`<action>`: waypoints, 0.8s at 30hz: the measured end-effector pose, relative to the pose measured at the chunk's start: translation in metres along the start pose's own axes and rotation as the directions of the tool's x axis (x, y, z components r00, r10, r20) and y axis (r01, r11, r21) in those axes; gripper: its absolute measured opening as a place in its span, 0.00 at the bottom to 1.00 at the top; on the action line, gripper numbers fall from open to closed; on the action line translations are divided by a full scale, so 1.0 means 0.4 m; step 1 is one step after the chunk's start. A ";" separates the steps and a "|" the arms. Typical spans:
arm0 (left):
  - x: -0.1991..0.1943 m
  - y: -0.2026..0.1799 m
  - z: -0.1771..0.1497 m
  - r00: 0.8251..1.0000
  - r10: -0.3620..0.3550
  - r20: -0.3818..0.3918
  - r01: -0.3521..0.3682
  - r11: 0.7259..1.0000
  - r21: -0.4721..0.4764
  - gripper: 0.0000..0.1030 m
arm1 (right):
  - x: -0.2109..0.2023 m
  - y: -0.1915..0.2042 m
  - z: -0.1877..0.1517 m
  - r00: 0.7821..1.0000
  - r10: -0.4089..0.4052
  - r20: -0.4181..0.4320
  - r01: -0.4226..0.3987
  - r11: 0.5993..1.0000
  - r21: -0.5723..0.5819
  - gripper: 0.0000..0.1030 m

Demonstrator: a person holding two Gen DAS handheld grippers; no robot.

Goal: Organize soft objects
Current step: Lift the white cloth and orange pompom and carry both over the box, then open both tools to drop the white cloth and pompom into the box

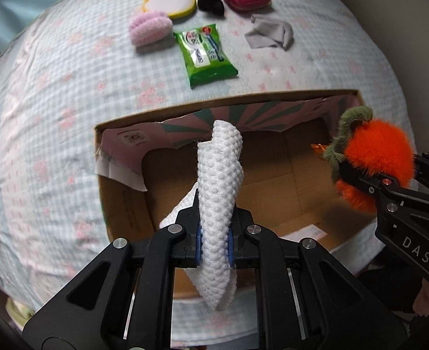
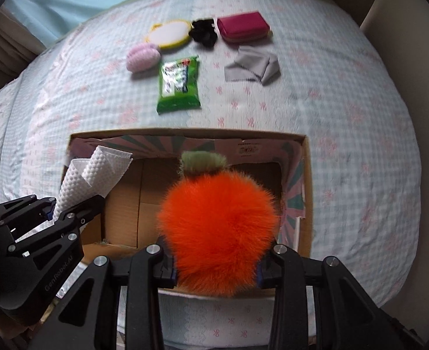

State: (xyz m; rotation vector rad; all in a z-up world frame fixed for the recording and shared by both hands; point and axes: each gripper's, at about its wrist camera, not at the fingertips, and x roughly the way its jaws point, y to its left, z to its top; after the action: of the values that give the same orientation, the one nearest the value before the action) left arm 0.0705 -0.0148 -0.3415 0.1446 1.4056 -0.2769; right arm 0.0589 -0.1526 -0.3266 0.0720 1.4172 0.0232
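My left gripper [image 1: 214, 250] is shut on a folded white waffle-textured cloth [image 1: 220, 180], which hangs over the open cardboard box [image 1: 121, 201]. My right gripper [image 2: 216, 274] is shut on a fluffy orange pompom with a green top [image 2: 217, 218], also above the box [image 2: 306, 204]. In the right wrist view the left gripper [image 2: 66, 210] and its white cloth [image 2: 95, 175] show at the box's left side. In the left wrist view the right gripper [image 1: 360, 175] with the pompom [image 1: 377, 154] sits at the box's right edge.
Beyond the box, on the checked bedspread [image 2: 345, 116], lie a green wipes pack [image 2: 179, 87], a pink knitted ball [image 2: 143, 57], a yellow-rimmed round mirror [image 2: 170, 35], a black scrunchie [image 2: 202, 33], a magenta pouch [image 2: 243, 26] and a grey cloth [image 2: 252, 68].
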 end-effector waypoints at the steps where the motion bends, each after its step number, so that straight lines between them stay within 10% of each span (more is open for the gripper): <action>1: 0.019 0.003 0.004 1.000 0.004 -0.010 -0.004 1.000 0.008 0.10 | 0.013 0.002 0.004 1.000 -0.001 -0.013 0.001 1.000 0.005 0.32; 11: 0.167 0.003 0.016 0.992 0.051 -0.115 -0.036 0.992 0.123 0.16 | 0.150 -0.004 0.035 0.991 0.029 -0.134 -0.022 0.999 0.048 0.33; 12: 0.174 -0.005 0.015 0.992 0.055 -0.116 -0.038 0.989 0.146 0.40 | 0.162 -0.006 0.037 0.988 0.035 -0.147 -0.028 0.998 0.052 0.33; 13: 0.178 -0.010 0.013 0.992 0.052 -0.119 -0.032 0.987 0.159 0.89 | 0.165 -0.004 0.036 0.987 0.034 -0.156 -0.026 0.998 0.050 0.33; 14: 0.184 -0.014 0.011 0.991 0.048 -0.128 -0.026 0.985 0.171 0.98 | 0.173 -0.001 0.037 0.986 0.033 -0.162 -0.027 0.999 0.040 0.41; 15: 0.191 -0.018 0.007 0.989 0.044 -0.140 -0.017 0.983 0.184 1.00 | 0.178 0.000 0.038 0.986 0.030 -0.162 -0.025 0.999 0.030 0.46; 17: 0.196 -0.020 -0.002 0.989 0.021 -0.144 0.008 0.980 0.197 1.00 | 0.191 -0.001 0.036 0.982 0.065 -0.178 -0.059 0.998 0.038 0.95; 24: 0.189 0.014 -0.027 0.991 -0.001 -0.133 0.022 0.988 0.156 1.00 | 0.209 -0.003 0.011 0.983 0.072 -0.167 -0.064 0.997 0.051 1.00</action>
State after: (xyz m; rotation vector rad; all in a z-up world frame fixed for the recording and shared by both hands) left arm 0.0725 -0.0146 -0.4181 0.2889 1.5160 -0.3943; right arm 0.0760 -0.1490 -0.4086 0.1593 1.5846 0.0548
